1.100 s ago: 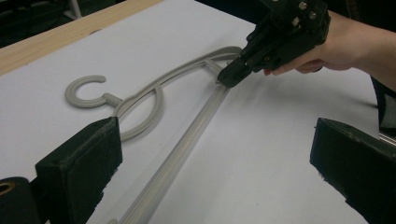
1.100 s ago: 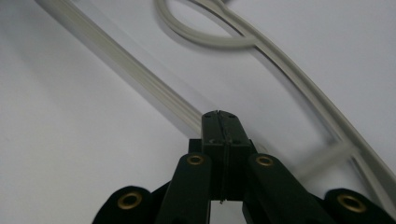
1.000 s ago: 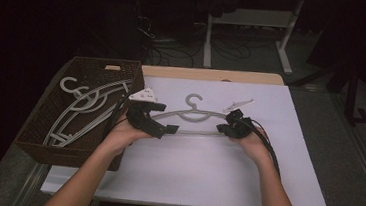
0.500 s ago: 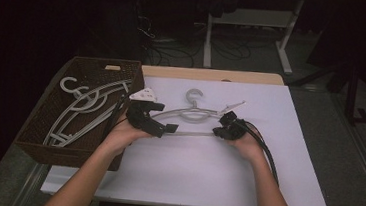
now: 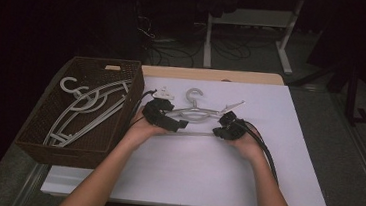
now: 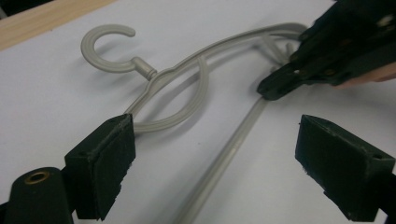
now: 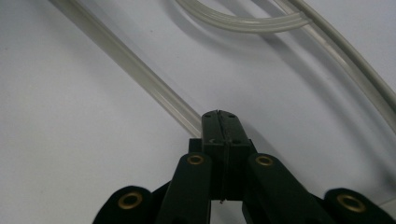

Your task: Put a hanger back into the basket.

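A pale grey plastic hanger (image 5: 198,112) lies flat on the white table top (image 5: 284,182), its hook pointing away from me. My right gripper (image 5: 218,132) is shut on the right part of its bottom bar. In the right gripper view the shut jaws (image 7: 218,122) pinch the end of the bar (image 7: 130,65). My left gripper (image 5: 179,125) is open at the bar's left part. In the left gripper view its two pads (image 6: 109,158) stand wide apart either side of the bar (image 6: 224,158), and beyond them is the hanger (image 6: 168,79) and the other gripper (image 6: 285,84) clamped on it.
A brown wicker basket (image 5: 119,122) stands at the table's left edge, holding several more grey hangers (image 5: 85,107). A small white clip-like piece (image 5: 163,93) lies behind the left gripper. Cables trail from both grippers. A wooden strip (image 5: 213,74) borders the table's far side.
The hanger has shifted a little away from me with its hook moving farther back. The right gripper moved slightly left and nearer to me while it held the bar. The left hand barely moved.
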Demonstrator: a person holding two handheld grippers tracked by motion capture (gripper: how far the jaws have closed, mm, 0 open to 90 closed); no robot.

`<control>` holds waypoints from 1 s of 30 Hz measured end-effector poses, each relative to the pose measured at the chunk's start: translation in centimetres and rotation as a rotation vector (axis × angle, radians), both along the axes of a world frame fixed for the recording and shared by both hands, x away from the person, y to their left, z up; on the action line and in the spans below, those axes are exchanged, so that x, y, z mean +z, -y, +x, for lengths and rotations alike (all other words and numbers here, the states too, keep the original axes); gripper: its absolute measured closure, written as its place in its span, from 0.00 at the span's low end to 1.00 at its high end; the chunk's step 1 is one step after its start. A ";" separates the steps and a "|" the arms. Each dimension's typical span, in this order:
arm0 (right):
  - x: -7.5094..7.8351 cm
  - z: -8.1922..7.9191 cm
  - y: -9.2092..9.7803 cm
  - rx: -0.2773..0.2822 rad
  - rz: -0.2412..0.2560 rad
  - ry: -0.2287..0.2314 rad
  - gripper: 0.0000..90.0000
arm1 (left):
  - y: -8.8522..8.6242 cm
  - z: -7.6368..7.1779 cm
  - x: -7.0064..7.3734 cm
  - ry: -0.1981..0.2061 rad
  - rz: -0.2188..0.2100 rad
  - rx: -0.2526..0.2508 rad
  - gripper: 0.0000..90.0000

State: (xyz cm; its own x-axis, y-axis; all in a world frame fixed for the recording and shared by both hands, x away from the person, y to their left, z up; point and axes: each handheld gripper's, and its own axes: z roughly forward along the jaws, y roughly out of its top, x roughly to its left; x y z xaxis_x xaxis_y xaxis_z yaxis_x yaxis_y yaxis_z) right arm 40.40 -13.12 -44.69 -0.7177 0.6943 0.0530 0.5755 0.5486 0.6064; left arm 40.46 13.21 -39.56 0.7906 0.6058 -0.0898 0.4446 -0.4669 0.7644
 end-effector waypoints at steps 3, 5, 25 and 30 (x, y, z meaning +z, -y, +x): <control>0.0 0.0 0.0 0.001 0.001 -0.002 0.99 | 0.3 1.0 -0.8 0.007 0.026 0.003 0.15; 0.0 0.0 0.0 0.003 0.001 -0.002 0.99 | 0.2 1.7 -1.3 0.009 0.035 0.011 0.16; 0.0 0.1 0.1 0.006 0.010 -0.010 0.99 | -0.8 5.6 -4.6 0.001 0.201 0.079 0.28; 0.0 0.1 0.1 0.004 0.008 -0.008 0.99 | -0.6 5.7 -5.1 0.006 0.221 0.072 0.37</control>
